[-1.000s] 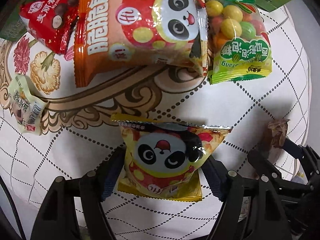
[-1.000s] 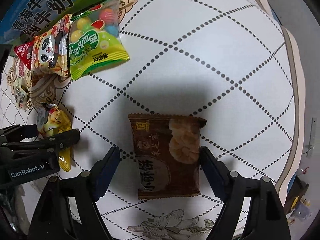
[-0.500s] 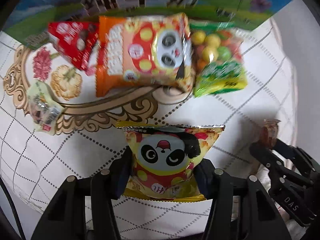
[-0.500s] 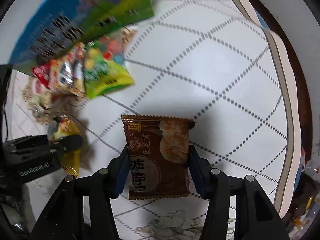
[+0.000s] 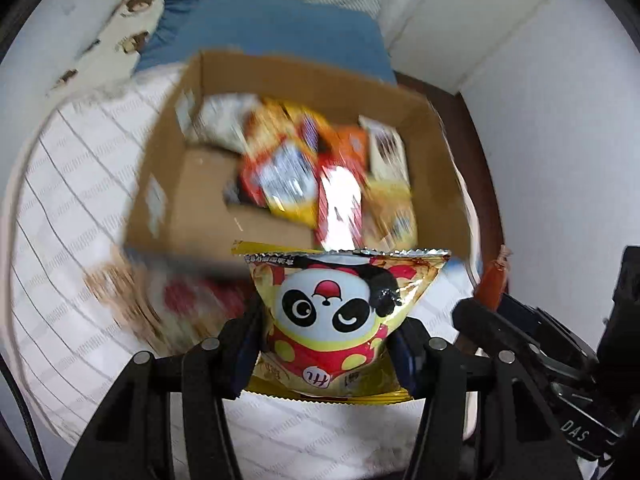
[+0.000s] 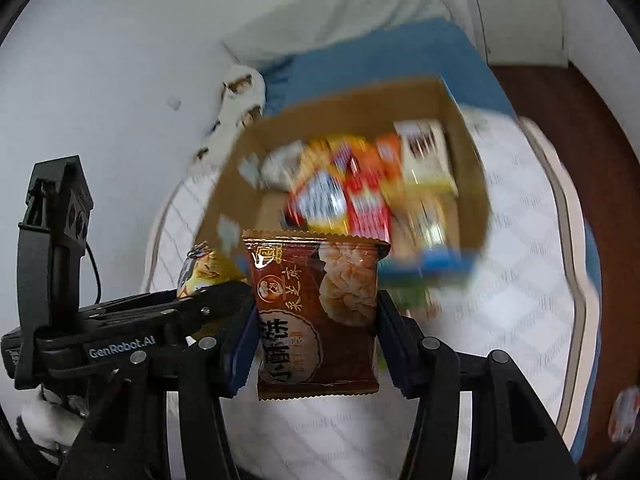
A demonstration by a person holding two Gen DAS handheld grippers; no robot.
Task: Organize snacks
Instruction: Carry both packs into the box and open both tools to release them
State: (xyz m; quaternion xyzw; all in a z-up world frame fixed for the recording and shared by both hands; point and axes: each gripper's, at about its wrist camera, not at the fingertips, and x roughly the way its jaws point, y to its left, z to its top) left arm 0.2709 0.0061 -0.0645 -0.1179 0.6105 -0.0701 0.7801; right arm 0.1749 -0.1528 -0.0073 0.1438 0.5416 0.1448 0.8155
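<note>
Left gripper [image 5: 326, 354] clenched panda bag [image 5: 336, 320]; right gripper [image 6: 316, 344] clenched brown packet [image 6: 316, 316]. Box [image 5: 168, 184] ahead. Only right view showed left gripper's body.

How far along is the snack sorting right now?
Done: several packets already lie in the cardboard box. In hand: the left gripper clamps the yellow panda bag, and the right gripper clamps the brown biscuit packet. Left: drop both into the box.
</note>
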